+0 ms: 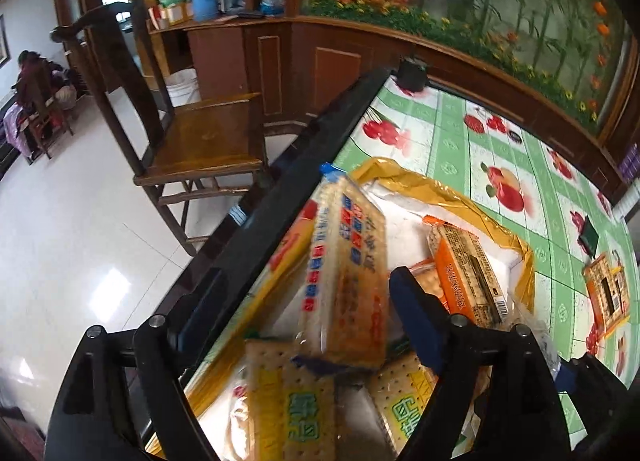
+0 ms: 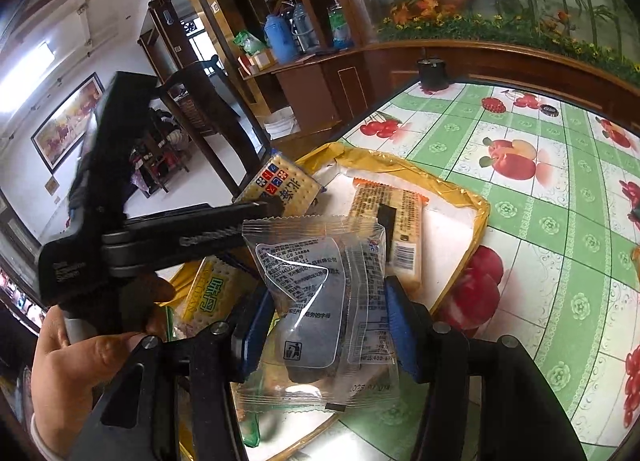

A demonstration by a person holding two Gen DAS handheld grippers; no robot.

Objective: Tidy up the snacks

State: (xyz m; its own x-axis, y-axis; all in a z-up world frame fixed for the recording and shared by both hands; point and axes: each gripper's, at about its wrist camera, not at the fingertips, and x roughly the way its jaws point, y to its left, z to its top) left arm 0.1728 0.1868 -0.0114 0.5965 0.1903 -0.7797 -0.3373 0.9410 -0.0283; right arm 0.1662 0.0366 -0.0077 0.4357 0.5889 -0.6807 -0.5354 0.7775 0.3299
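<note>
Resting between right tongs [image 2: 326,325], clear packet [image 2: 316,301]

the tablecloth [image 1: 452,141] is green and white checks with red fruit pictures. the tray [image 1: 436,181] has a golden yellow rim and white inside. one cracker pack [image 1: 348,261] shows blue and red squares, another cracker pack [image 1: 468,277] is orange. the gripper pads [image 2: 396,325] are blue.

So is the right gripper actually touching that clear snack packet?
Touching. In the right wrist view both blue pads of the right gripper press against the sides of the clear snack packet, which hangs between them above the yellow-rimmed box.
</note>
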